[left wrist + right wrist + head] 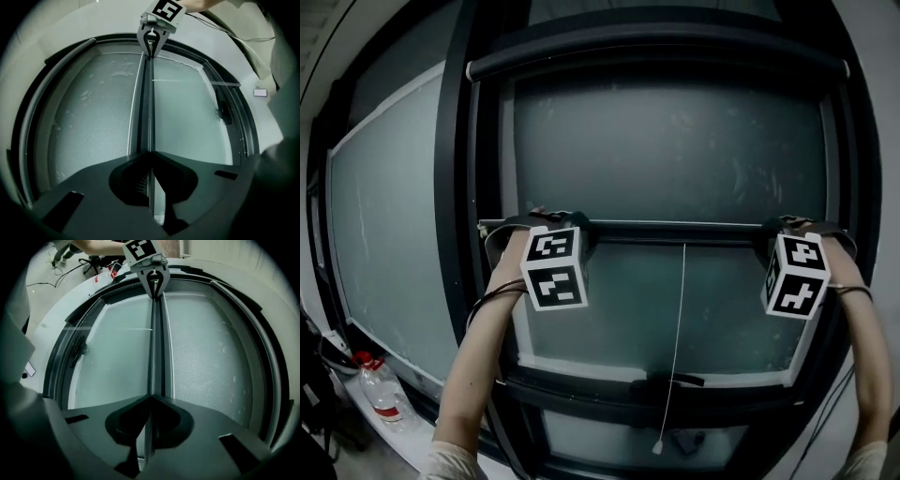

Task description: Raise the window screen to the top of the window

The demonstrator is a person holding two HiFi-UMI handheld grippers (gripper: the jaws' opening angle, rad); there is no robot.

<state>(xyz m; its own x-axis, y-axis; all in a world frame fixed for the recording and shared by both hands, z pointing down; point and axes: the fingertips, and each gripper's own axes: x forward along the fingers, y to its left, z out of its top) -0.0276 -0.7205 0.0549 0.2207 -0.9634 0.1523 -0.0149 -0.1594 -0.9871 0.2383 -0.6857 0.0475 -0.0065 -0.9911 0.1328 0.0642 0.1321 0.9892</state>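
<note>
left gripper (150, 157), right gripper (151, 399) clamp screen bar (675, 228) mid-window

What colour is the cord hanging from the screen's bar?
White cord, clearest in the head view.

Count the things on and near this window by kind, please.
Grippers: 2 (left gripper, right gripper)
Bar: 1
Cord: 1
Bottle: 1
Total: 5

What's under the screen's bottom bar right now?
Below the bottom bar: uncovered glass, a white pull cord hanging from the bar, and a dark handle lower down. Beyond the glass, nothing is discernible.
</note>
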